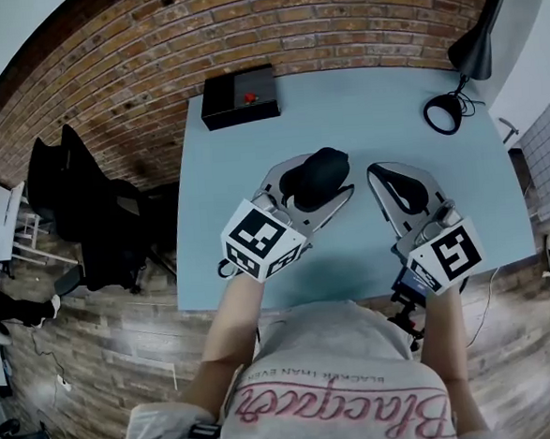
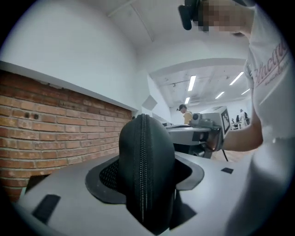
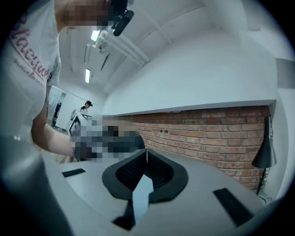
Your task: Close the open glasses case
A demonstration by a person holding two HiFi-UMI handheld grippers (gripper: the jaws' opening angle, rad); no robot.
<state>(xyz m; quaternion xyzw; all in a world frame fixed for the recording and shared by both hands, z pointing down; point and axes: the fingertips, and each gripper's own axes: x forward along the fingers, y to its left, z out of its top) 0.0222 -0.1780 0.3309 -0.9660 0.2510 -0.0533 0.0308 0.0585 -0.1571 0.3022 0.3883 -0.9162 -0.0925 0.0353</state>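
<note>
Head view, going left to right: a black chair (image 1: 77, 209) stands at 9 o'clock on the wood floor, off the left edge of the table (image 1: 361, 105). A black box (image 1: 239, 96) lies at 11 o'clock on the tabletop, at its far edge, with a small red spot on its lid.

The left gripper (image 1: 324, 178) reaches from 7 o'clock toward the middle of the table, its marker cube nearest the person. Its jaws pinch the black case (image 2: 145, 156) from both sides. In the left gripper view the case fills the gap between the two dark pads, turned edge-on, its zip running straight up and down the centre. Along that visible edge the two halves lie together. The case is over the table's centre, and I cannot tell whether it rests on the surface.

The right gripper (image 3: 146, 154) sits at 4 o'clock, near the left one but clear of the case. In the right gripper view its jaw tips are pressed together, and only bare tabletop shows through the slit lower down. Nothing is held there.

A black lamp (image 1: 466, 60) stands at 2 o'clock in the table's far right corner, shade tilted and cord looped at its base.
</note>
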